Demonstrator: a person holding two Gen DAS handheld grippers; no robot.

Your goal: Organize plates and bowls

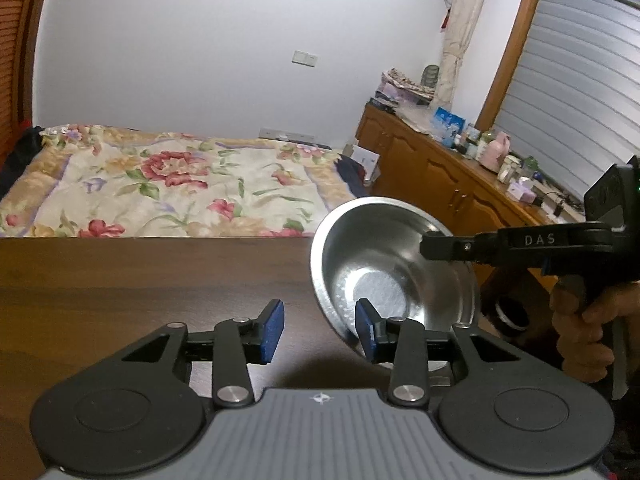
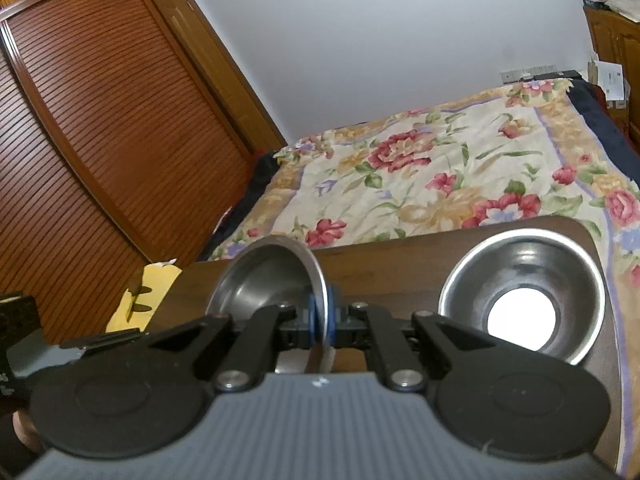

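The right hand-held gripper (image 2: 322,320) is pinching the rim of a steel bowl (image 2: 268,276), holding it tilted above the dark wooden counter (image 2: 380,264). The left hand-held gripper (image 1: 320,330) is hovering wide apart and empty. A second steel bowl (image 2: 520,300) is sitting upright on the counter near its far right corner.

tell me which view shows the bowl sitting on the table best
The right wrist view: the resting bowl sits upright on the table, rim and inside fully visible. The left wrist view does not show it; there you see only the held bowl in the right gripper.
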